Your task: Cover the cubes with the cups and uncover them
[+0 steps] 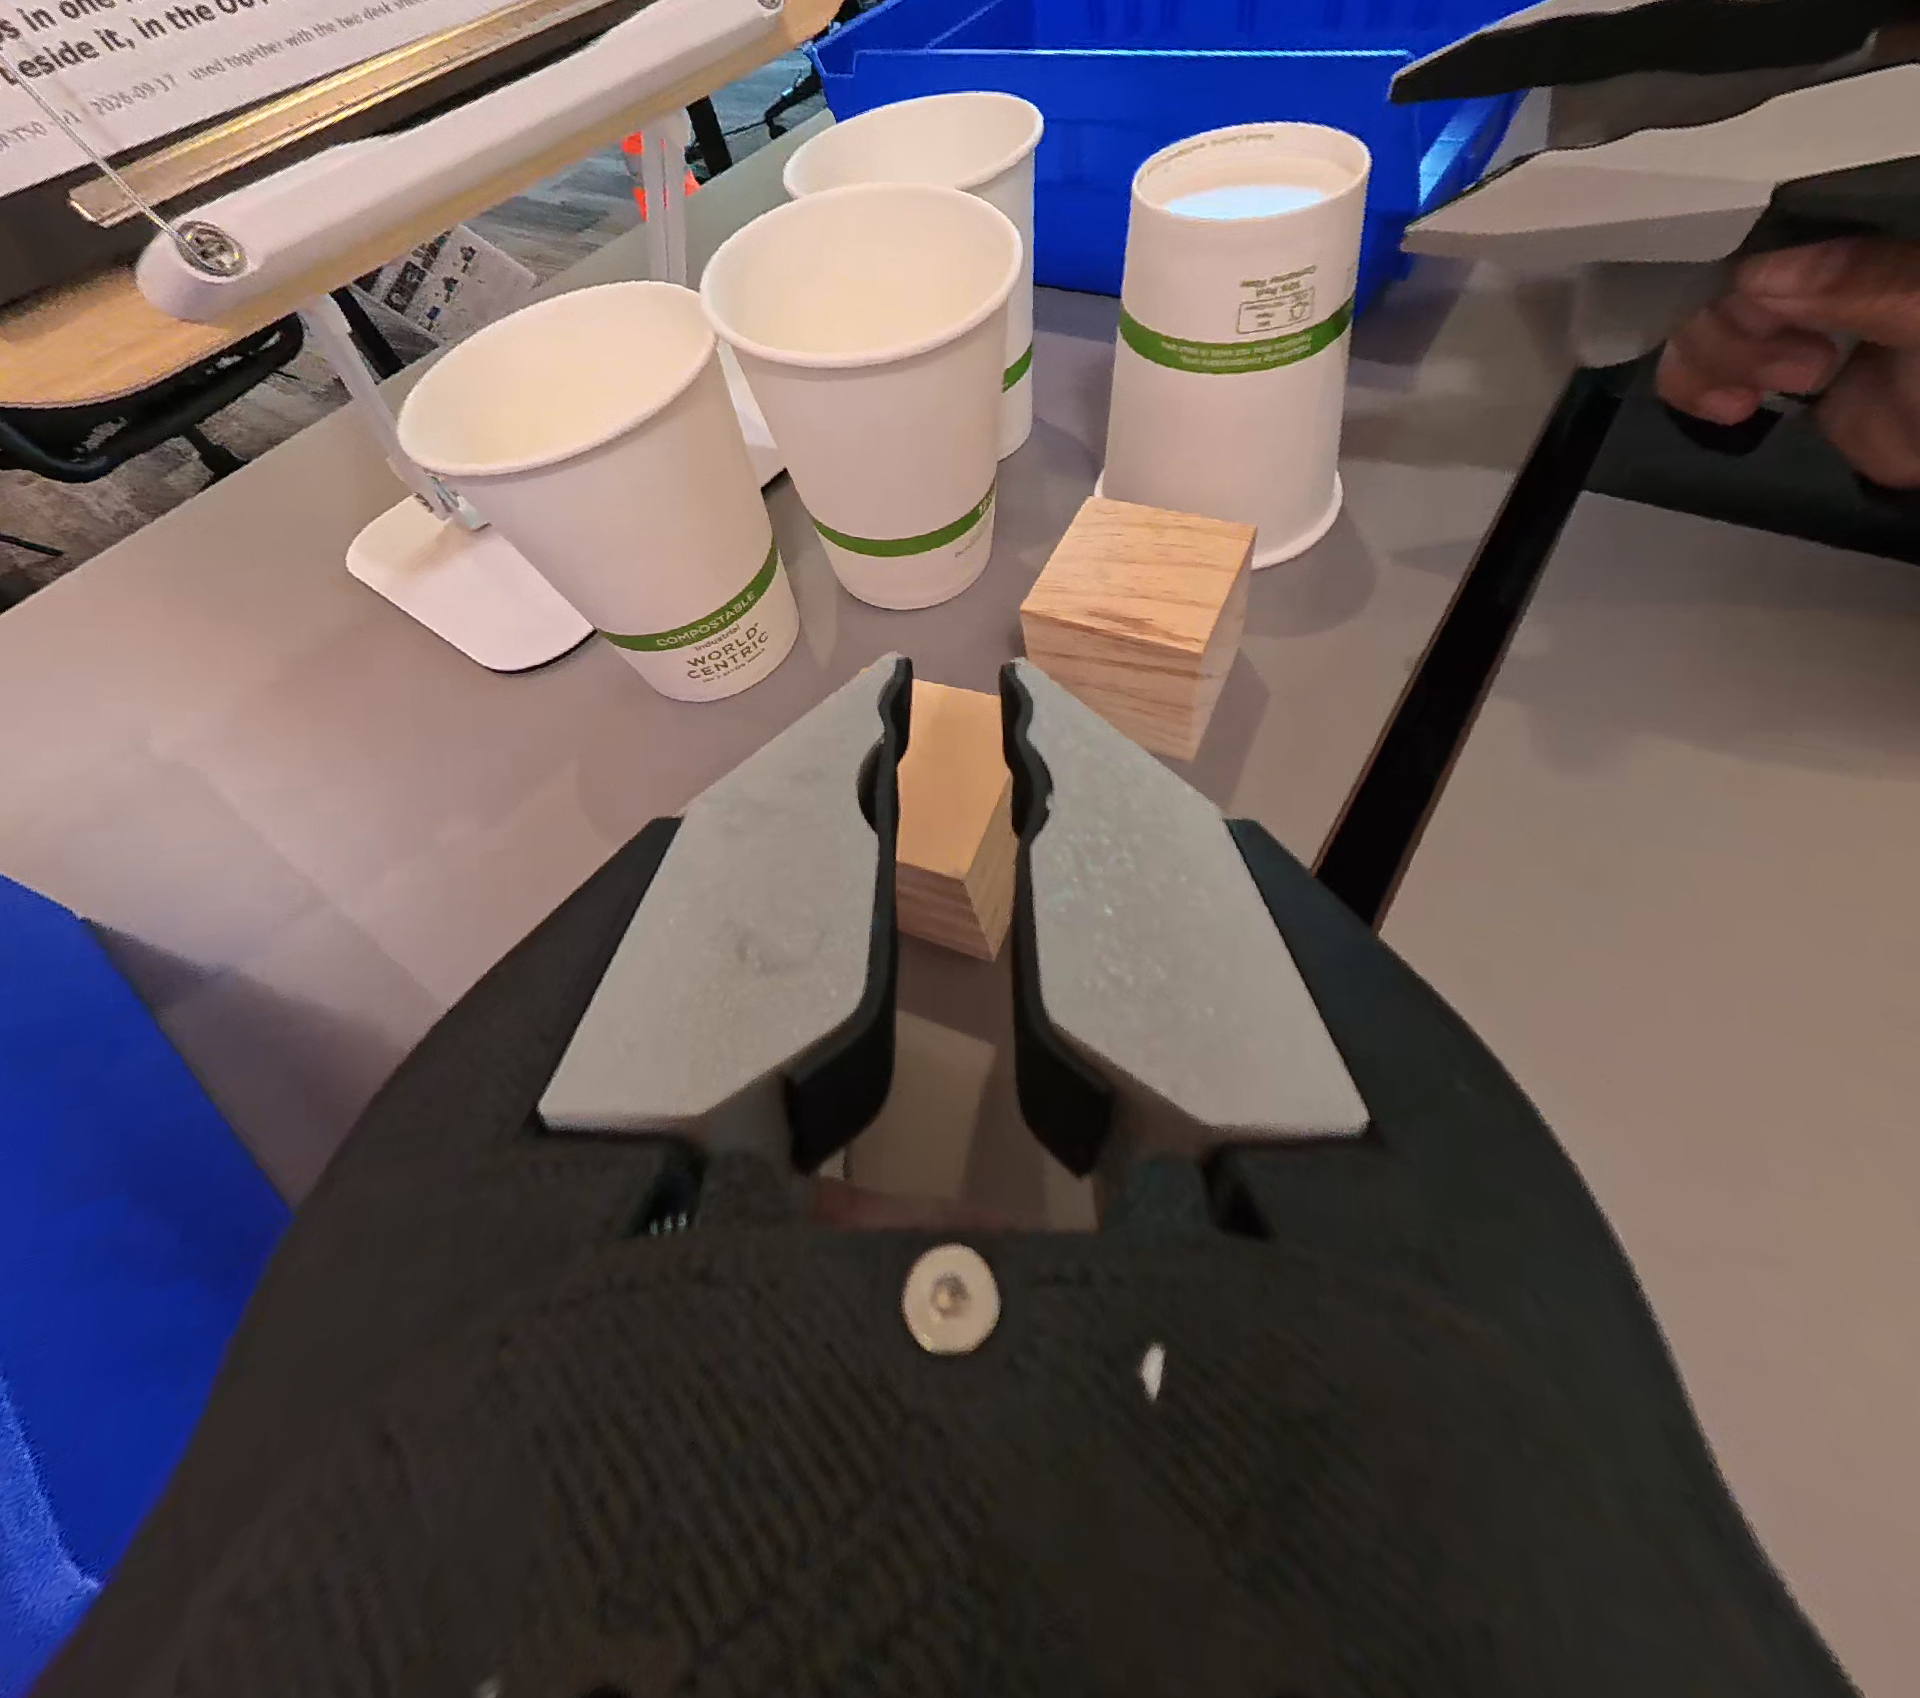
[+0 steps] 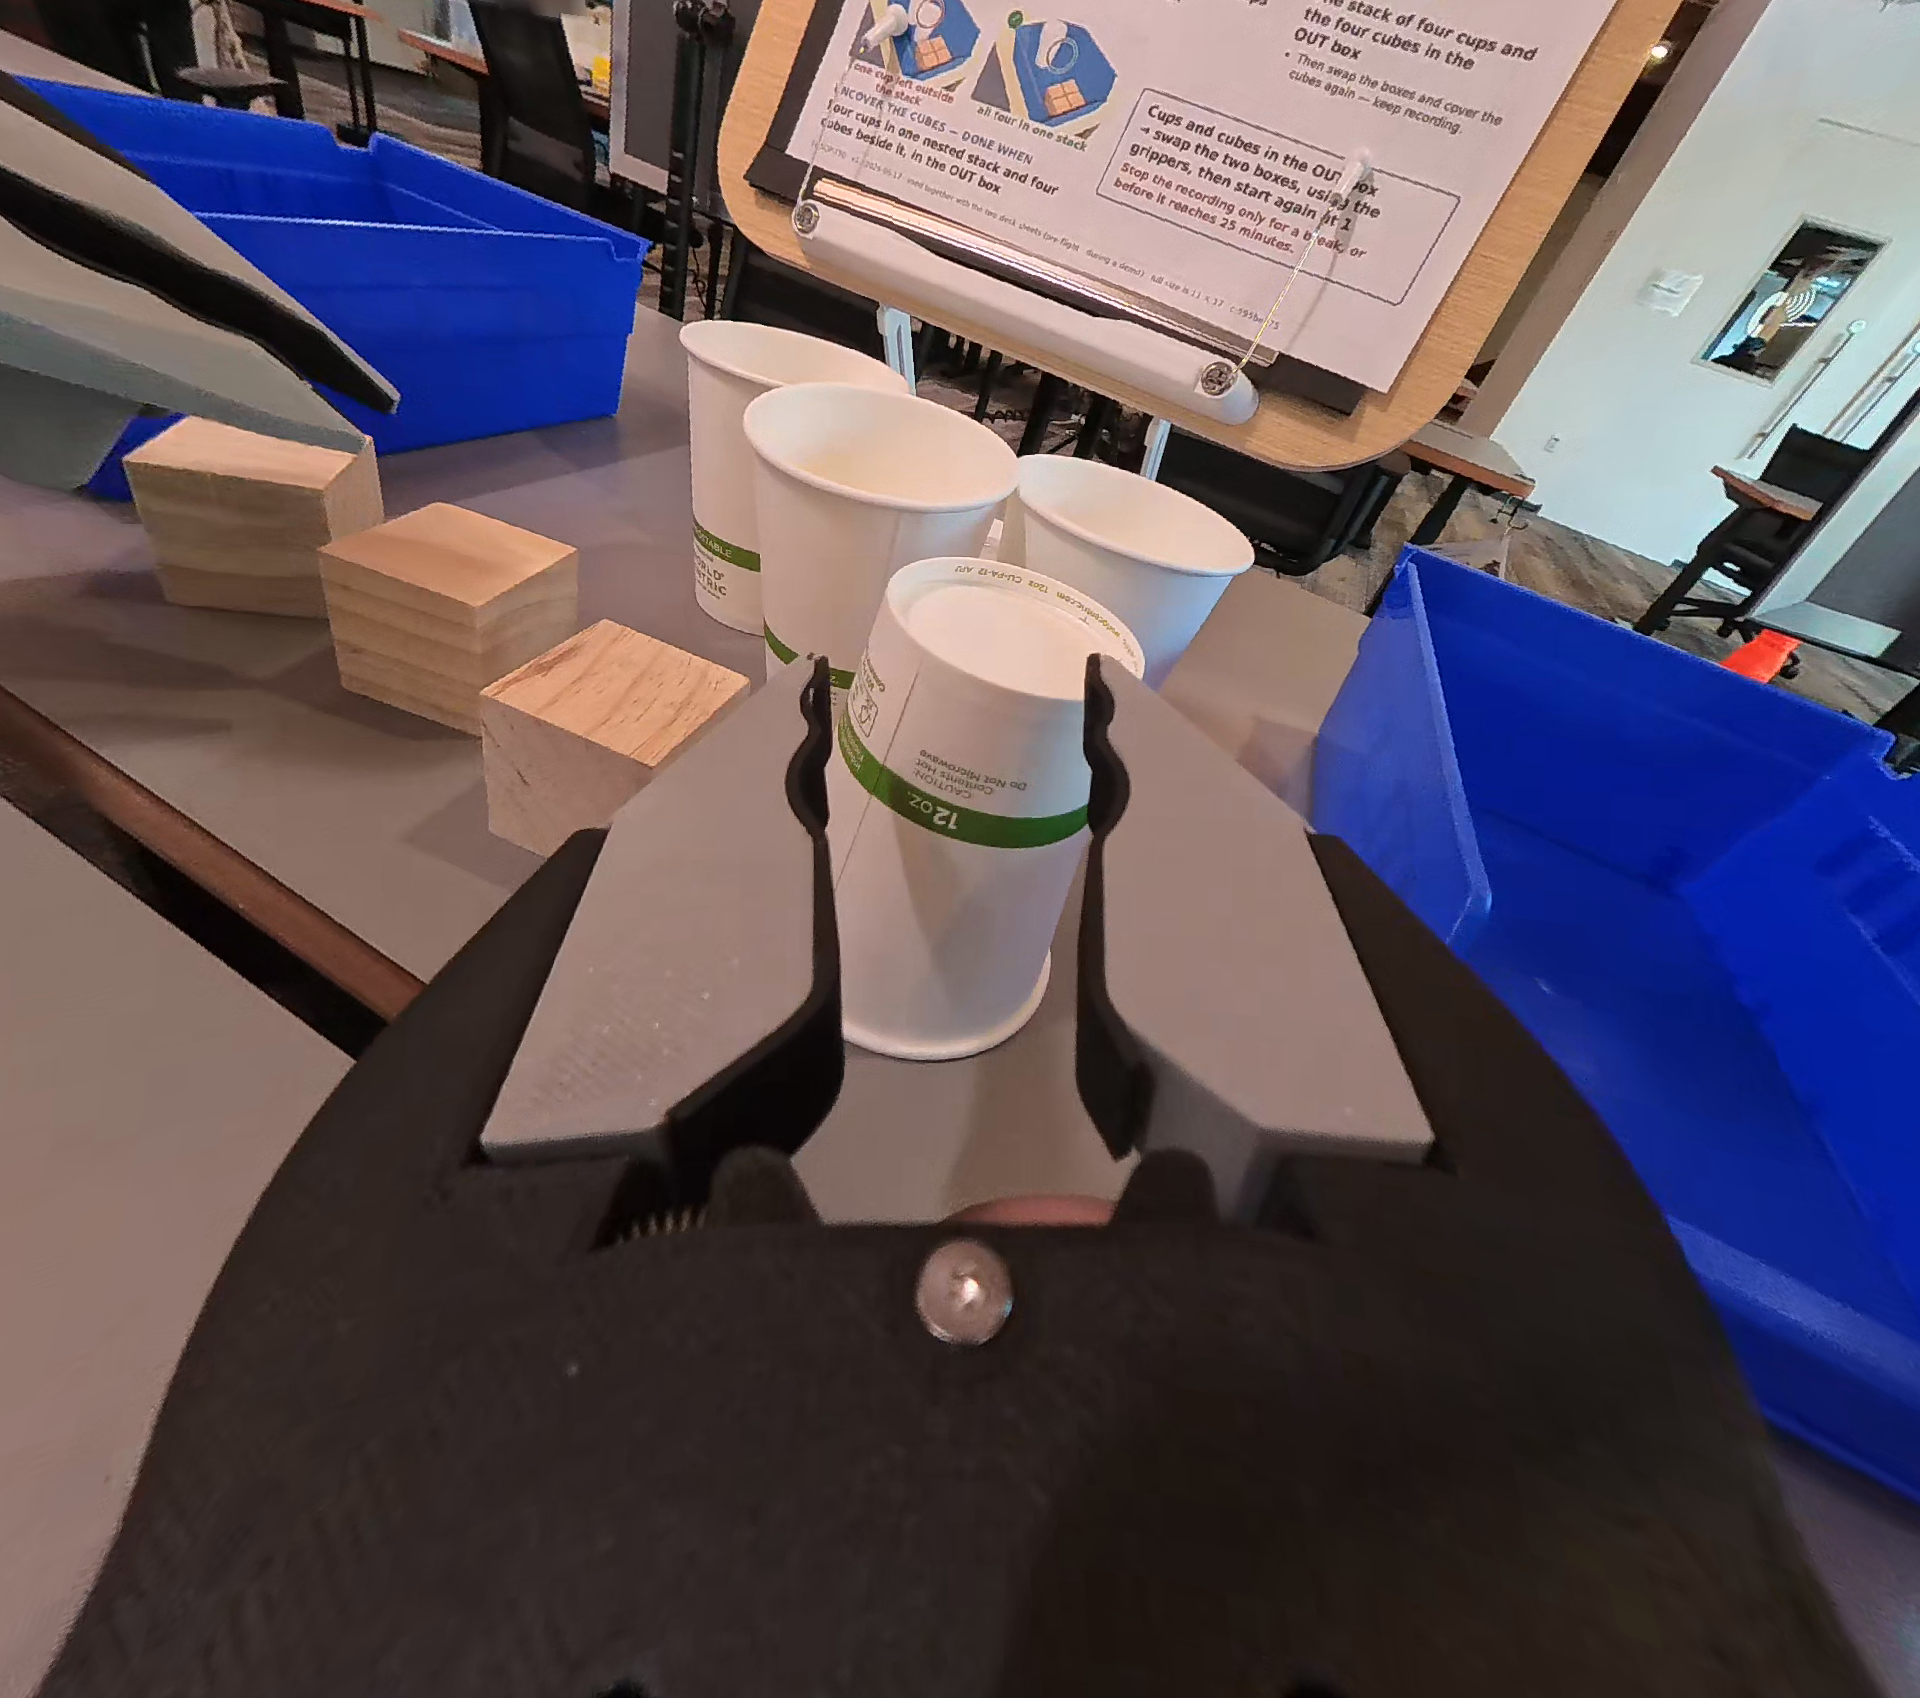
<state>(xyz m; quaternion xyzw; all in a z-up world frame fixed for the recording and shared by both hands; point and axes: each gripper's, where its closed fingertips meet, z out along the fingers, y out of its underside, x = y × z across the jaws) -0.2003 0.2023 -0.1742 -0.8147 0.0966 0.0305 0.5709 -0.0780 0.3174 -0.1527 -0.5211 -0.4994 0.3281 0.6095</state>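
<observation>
Three wooden cubes stand in a row on the grey mat (image 2: pixel 312 775): far left (image 2: pixel 249 505), middle (image 2: pixel 447 588) and near (image 2: pixel 613 734). My left gripper (image 1: pixel 956 677) hovers over the far-left one (image 2: pixel 379 420), its fingers a narrow gap apart with nothing between them. One cube (image 1: pixel 951 775) shows through that gap and another (image 1: pixel 1138 609) lies beyond it. An upside-down white paper cup (image 2: pixel 956 869) stands on the mat. My right gripper (image 2: pixel 954 669) is open about as wide as the cup. In the left wrist view its tips (image 1: pixel 1397 168) sit just right of the cup (image 1: pixel 1231 360). Three upright cups (image 1: pixel 592 485) (image 1: pixel 862 391) (image 1: pixel 935 152) stand behind.
A blue bin (image 1: pixel 1247 7) stands behind the cups, also to my right (image 2: pixel 1662 817). Another blue bin (image 2: pixel 416 256) is at the far left. An instruction board on a white stand (image 1: pixel 468 588) rises behind the cups. A dark gap (image 1: pixel 1455 609) separates two tabletops. A hand (image 1: pixel 1787 339) holds the right gripper. From my left tips it is roughly 5 centimetres to the cube (image 1: pixel 951 775); from my right, 15 centimetres. Seen from the right wrist view (image 2: pixel 423 558) as well.
</observation>
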